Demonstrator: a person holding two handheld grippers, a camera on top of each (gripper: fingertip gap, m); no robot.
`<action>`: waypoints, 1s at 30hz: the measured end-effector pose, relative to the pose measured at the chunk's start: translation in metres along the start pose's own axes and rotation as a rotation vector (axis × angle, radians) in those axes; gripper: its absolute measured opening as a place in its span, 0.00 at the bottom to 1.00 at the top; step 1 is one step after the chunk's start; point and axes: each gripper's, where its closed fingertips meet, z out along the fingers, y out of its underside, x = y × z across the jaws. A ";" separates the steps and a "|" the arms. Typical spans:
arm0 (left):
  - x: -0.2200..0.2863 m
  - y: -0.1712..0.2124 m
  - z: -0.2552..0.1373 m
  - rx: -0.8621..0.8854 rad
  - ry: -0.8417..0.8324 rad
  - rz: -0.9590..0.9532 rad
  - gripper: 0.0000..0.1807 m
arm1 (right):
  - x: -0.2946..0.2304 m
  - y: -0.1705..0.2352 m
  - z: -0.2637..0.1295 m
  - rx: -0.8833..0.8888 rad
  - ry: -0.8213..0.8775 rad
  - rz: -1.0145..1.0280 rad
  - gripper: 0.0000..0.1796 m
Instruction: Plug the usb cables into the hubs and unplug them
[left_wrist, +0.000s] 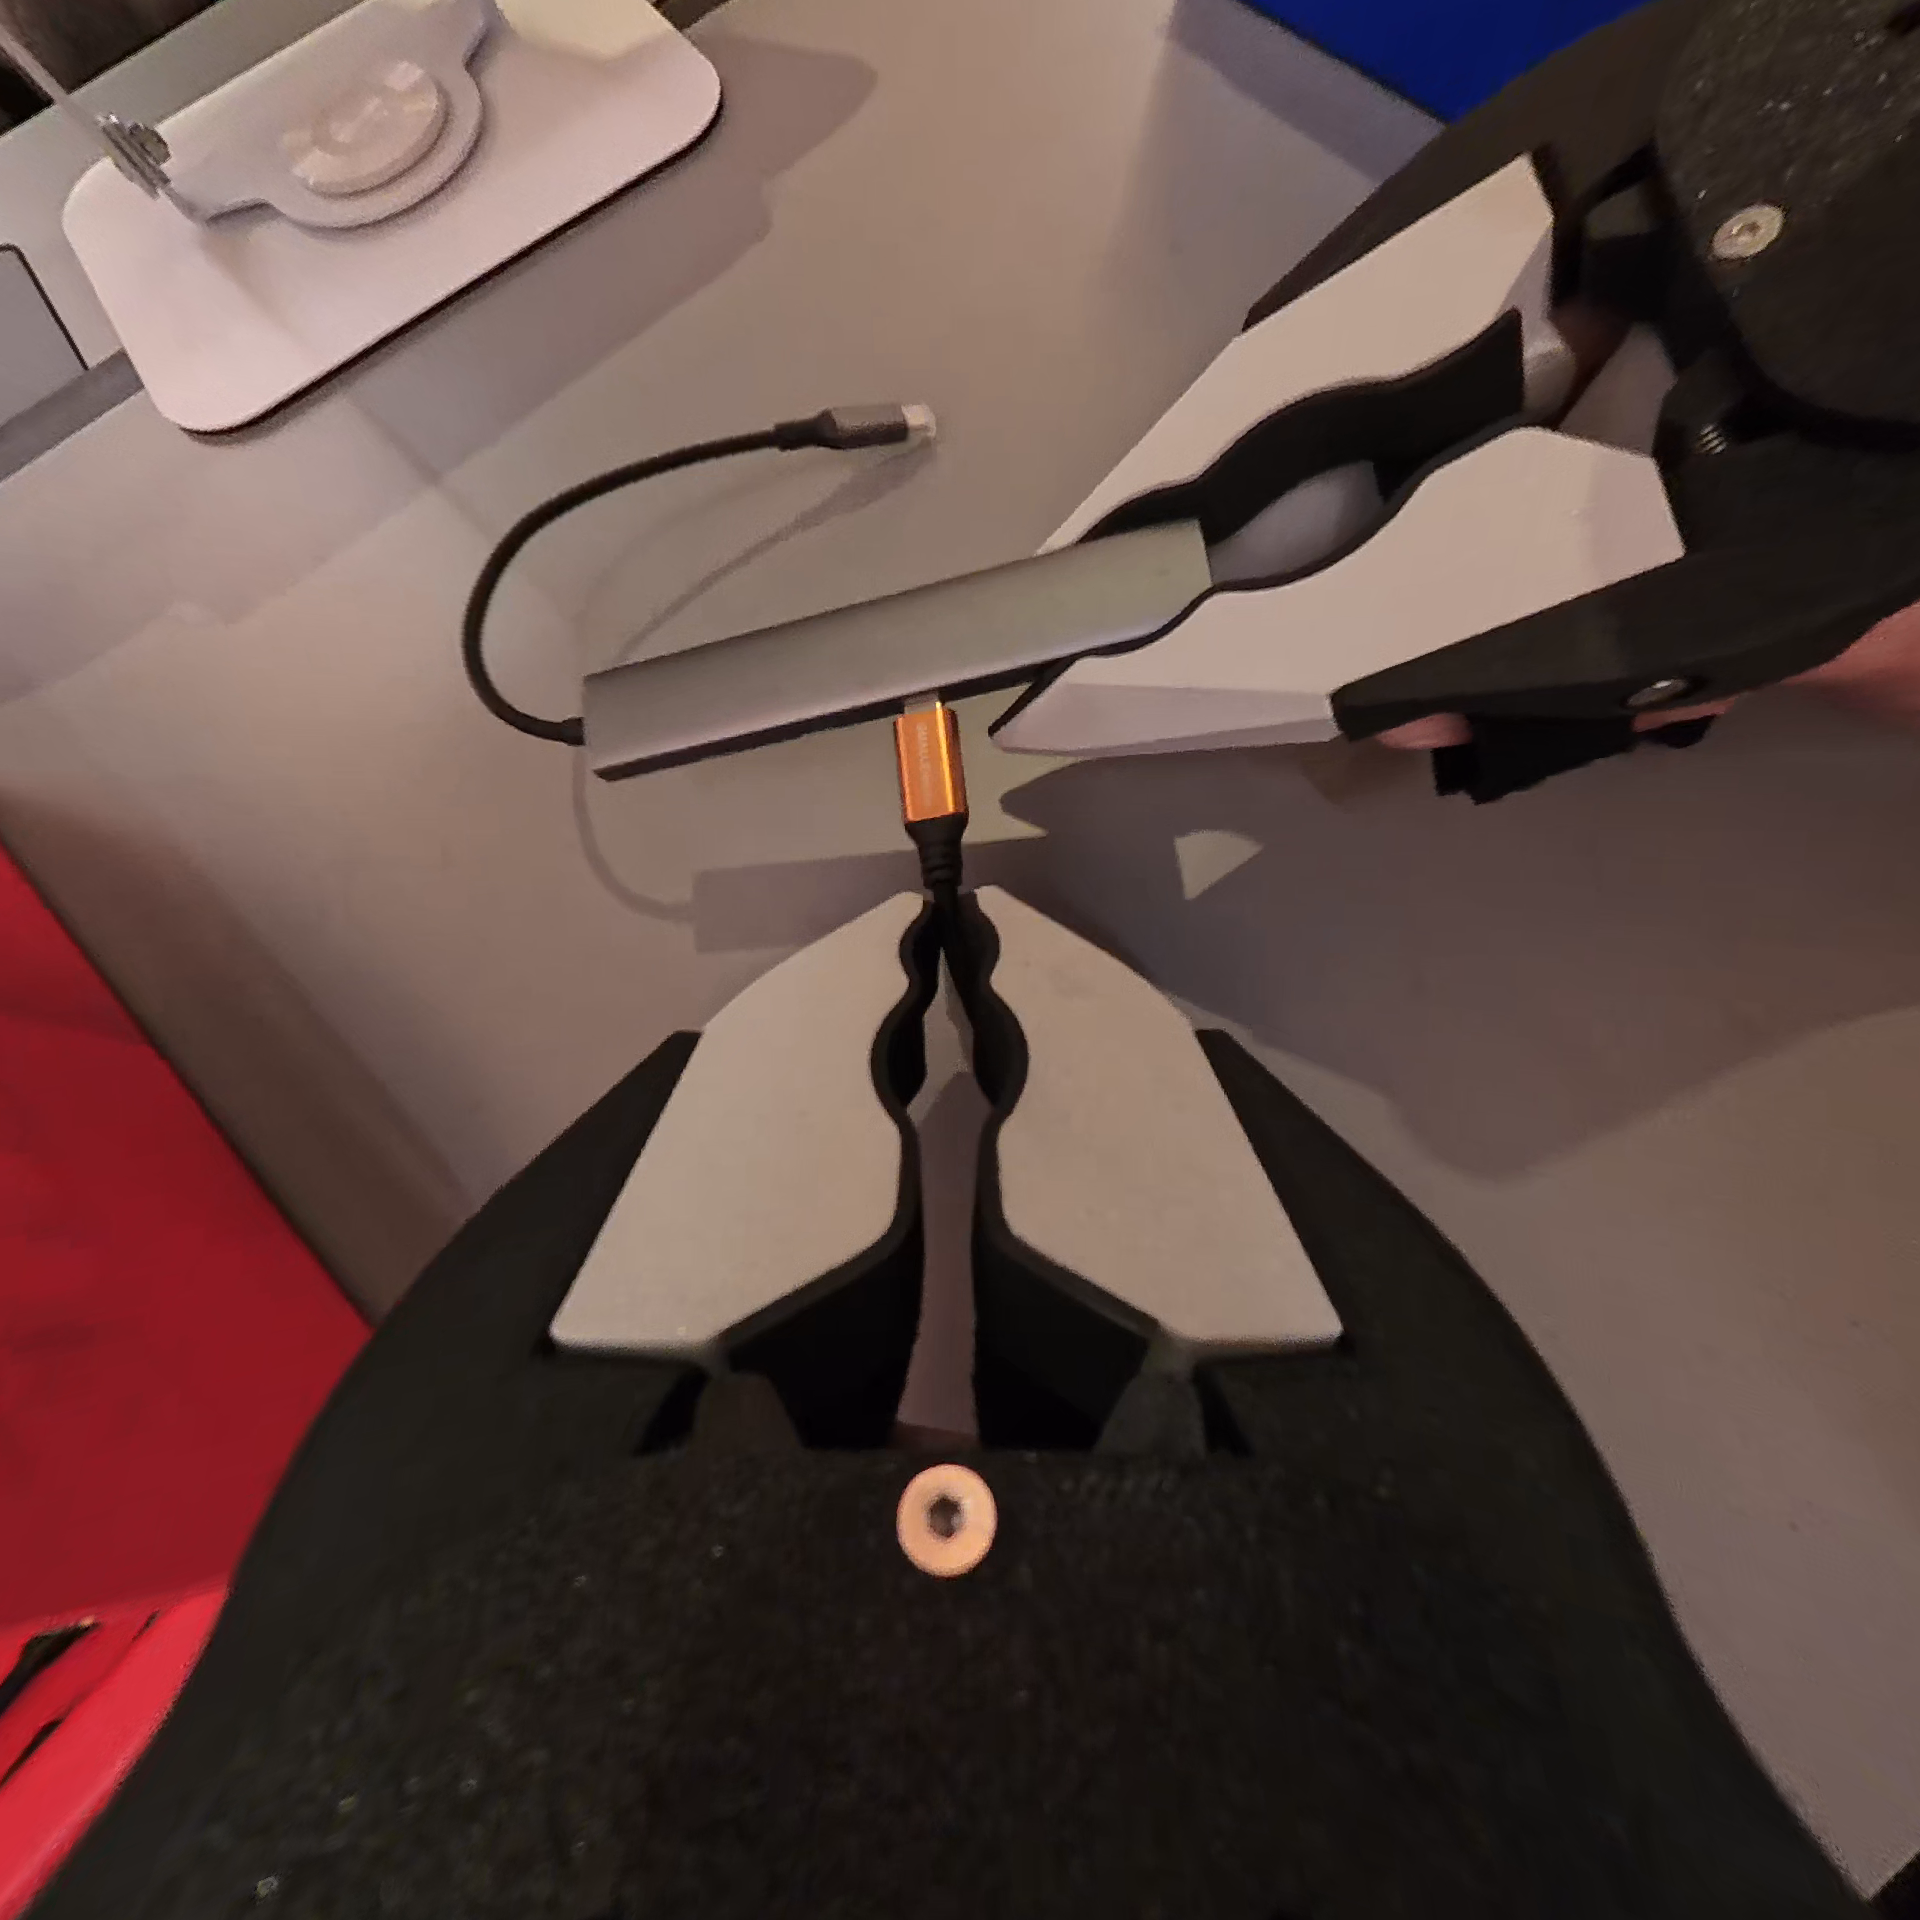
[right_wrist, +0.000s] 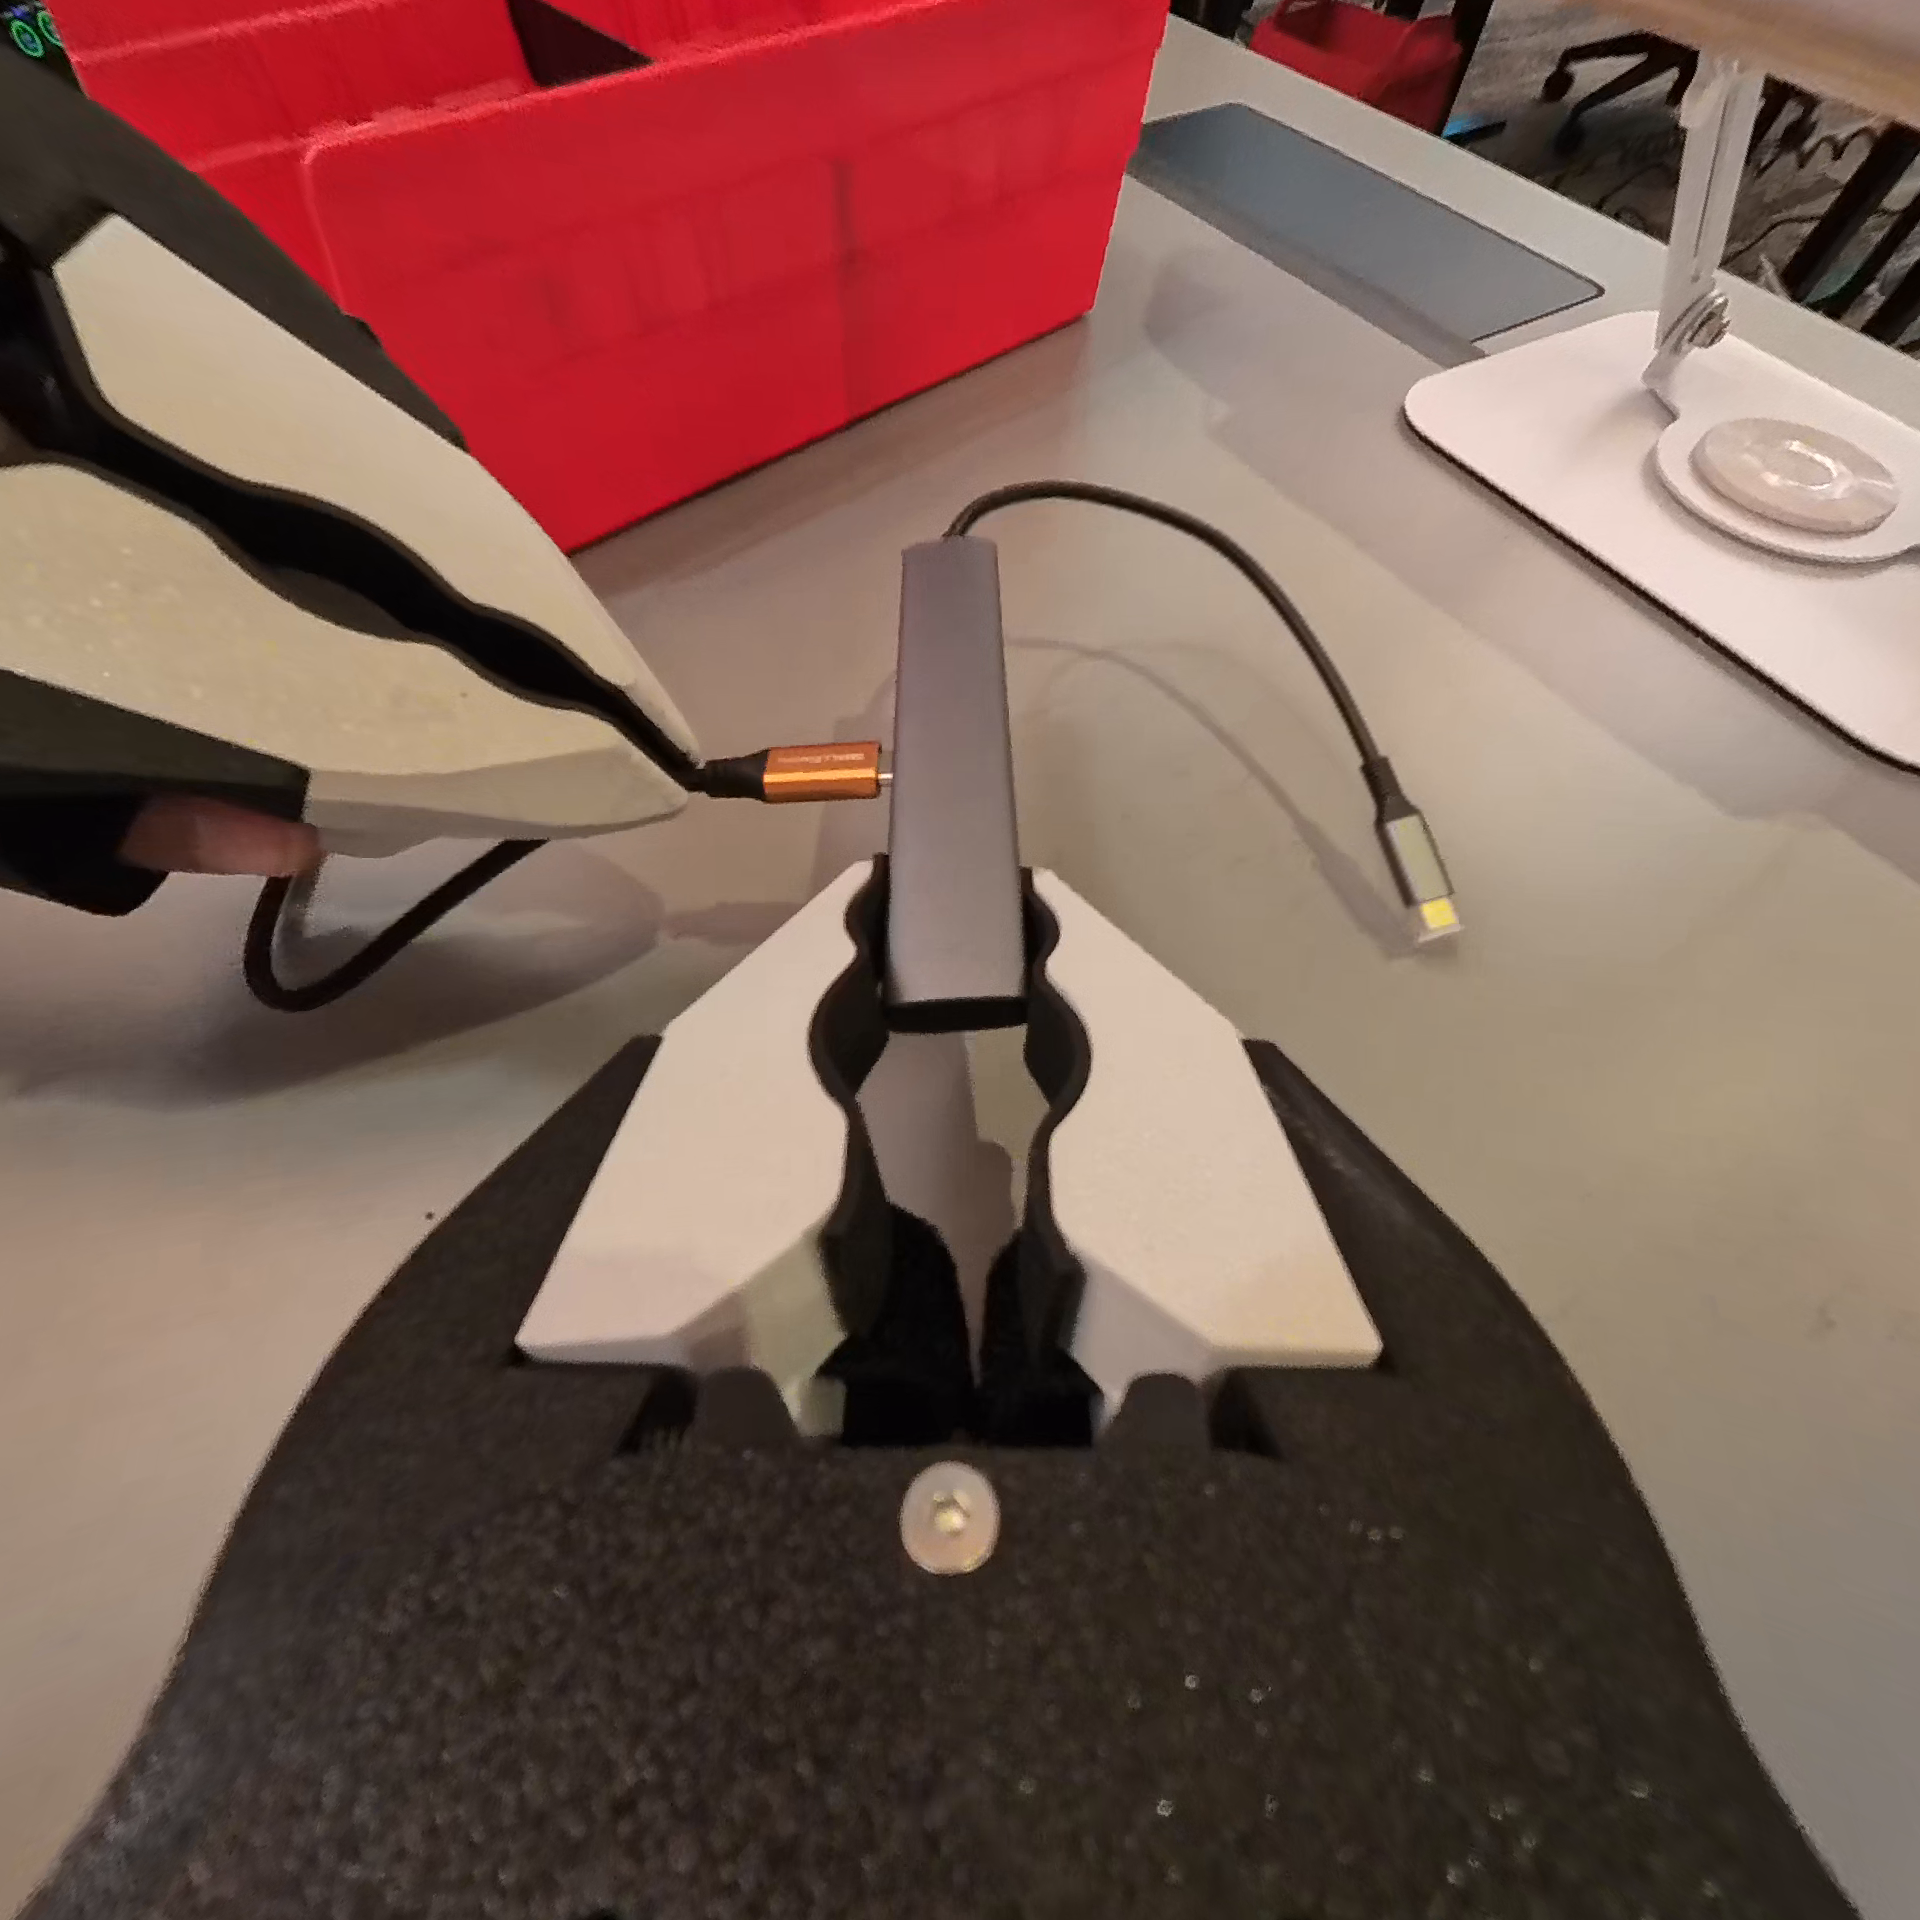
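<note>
Orange plug met hub port, both held above the table.
Right gripper pinched the grey hub by its near end, side port exposed at 9 o'clock; left gripper pinched the cable just behind the orange plug, probably for straight travel along the port axis.

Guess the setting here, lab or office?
Probably an office or lab desk: a grey tabletop, a white stand base, a red bin, and office chairs behind.
</note>
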 end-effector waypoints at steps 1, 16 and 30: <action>0.000 0.000 0.000 0.007 0.003 -0.003 0.01 | 0.000 -0.001 -0.001 0.007 -0.008 0.001 0.11; 0.005 -0.002 0.007 0.182 0.128 -0.034 0.04 | 0.001 -0.005 -0.004 0.021 -0.014 -0.076 0.11; 0.002 -0.001 -0.006 0.119 0.107 0.004 0.02 | -0.005 0.004 0.001 -0.017 0.006 -0.201 0.11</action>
